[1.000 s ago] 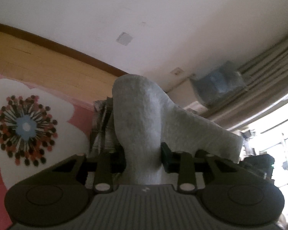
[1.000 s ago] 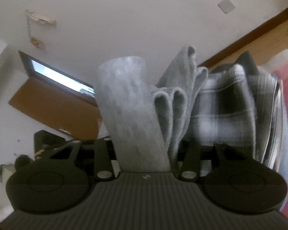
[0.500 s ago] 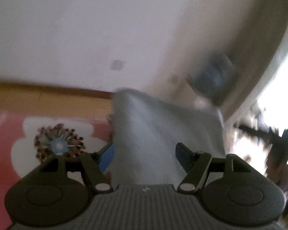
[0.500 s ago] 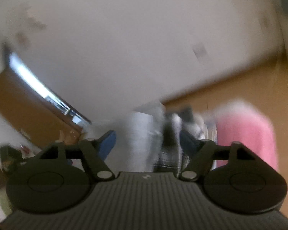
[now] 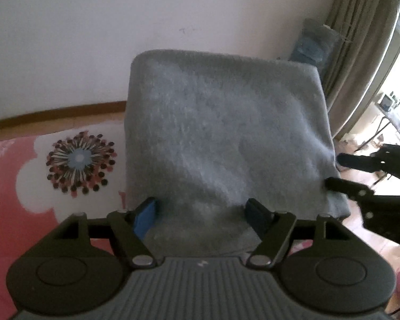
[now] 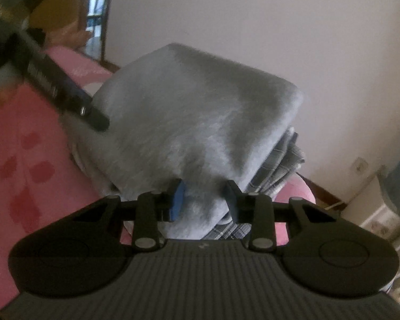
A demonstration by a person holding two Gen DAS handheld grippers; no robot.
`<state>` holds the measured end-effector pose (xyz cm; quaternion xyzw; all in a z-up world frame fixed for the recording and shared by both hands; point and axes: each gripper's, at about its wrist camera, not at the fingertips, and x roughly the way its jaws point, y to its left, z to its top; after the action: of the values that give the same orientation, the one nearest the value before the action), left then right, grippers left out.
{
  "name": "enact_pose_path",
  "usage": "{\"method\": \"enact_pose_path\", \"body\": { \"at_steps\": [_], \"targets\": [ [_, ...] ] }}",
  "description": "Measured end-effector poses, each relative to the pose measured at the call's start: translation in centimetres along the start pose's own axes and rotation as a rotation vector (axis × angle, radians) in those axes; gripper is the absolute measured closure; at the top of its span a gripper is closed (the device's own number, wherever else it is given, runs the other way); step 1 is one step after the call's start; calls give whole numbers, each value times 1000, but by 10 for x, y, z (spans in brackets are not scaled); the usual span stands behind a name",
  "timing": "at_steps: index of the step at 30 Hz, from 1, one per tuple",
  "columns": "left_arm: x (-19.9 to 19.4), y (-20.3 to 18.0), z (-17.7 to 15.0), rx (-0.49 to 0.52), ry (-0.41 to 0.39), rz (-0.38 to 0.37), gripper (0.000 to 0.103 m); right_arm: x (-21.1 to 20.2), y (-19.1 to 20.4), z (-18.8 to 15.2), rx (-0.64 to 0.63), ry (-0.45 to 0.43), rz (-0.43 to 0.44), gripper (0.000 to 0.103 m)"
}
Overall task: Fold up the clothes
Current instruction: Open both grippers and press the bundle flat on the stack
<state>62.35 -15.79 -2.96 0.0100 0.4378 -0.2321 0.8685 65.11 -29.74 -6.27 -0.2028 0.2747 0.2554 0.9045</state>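
Grey folded cloth (image 5: 226,138) (atop plaid)

A white wall (image 5: 120,40) is running down to a brown baseboard (image 5: 56,113), beige curtains (image 5: 360,53) are hanging beside a bright window (image 5: 397,85) (daylight is pouring in), and a pink flowered cover (image 5: 18,200) is lying below.

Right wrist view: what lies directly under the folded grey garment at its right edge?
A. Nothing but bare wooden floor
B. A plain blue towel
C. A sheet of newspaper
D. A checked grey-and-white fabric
D: layers of checked fabric stick out from beneath the right edge of the folded grey garment, stacked on the pink bedding.
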Motion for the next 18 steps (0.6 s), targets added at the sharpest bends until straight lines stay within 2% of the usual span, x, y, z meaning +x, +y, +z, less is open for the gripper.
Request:
{"method": "enact_pose_path", "body": {
  "at_steps": [2,3,4,6,8,11,15,18],
  "targets": [
    [-13,7,9,-18,-25,-10,33,-16,0,6,-17,-19,-29,73],
    [-23,8,13,-10,-71,1,33,-23,-2,12,-25,-46,-39,74],
    [-32,6,19,16,-128,18,33,-31,-3,19,-34,-74,-49,75],
    [-34,-4,32,81,-194,37,33,-29,-5,36,-47,-128,-70,78],
    [-20,-17,53,127,-198,38,33,-20,-8,53,-60,-178,-94,79],
    [24,-25,84,109,-167,50,33,25,-20,73,-9,-201,-120,81],
    [83,-24,104,58,-79,103,35,102,-42,67,98,-83,-126,81],
    [102,-30,106,108,-70,145,30,129,-47,62,95,-68,-124,81]
  ]
}}
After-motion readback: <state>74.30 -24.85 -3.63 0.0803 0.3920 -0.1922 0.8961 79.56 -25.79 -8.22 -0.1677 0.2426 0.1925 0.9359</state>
